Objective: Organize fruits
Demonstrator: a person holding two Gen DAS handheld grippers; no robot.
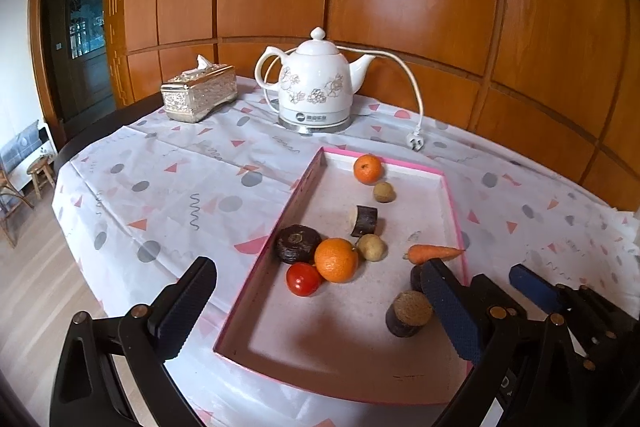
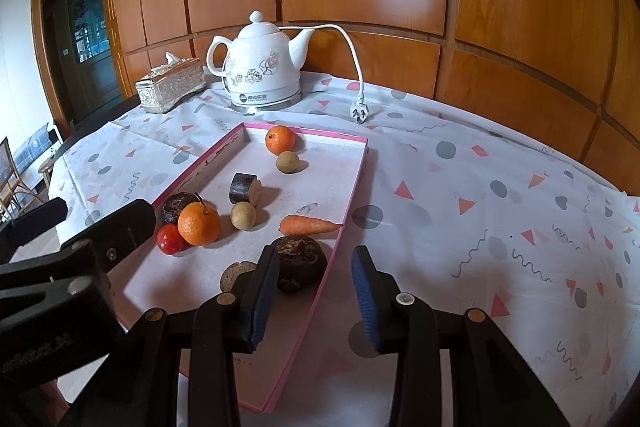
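Note:
A pink-rimmed tray (image 1: 300, 187) (image 2: 356, 179) holds two oranges (image 1: 336, 259) (image 2: 280, 139), a tomato (image 1: 303, 279), a carrot (image 2: 310, 225), two tan balls, dark round lumps (image 1: 298, 243) (image 2: 300, 263) and cut dark chunks (image 1: 364, 221). My left gripper (image 1: 320, 265) (image 2: 108, 209) hovers open and wide over the tray's near end, holding nothing. My right gripper (image 2: 316, 253) stands open above the tray's right rim. One dark lump lies just past its left finger, untouched. In the left wrist view only one of its blue pads (image 1: 532, 287) shows.
A white floral kettle (image 1: 314, 87) with its cord and loose plug (image 1: 416, 141) stands behind the tray. A silver tissue box (image 1: 199, 93) sits at the back left. Wooden panels close the far side. The table's edge drops to the floor on the left.

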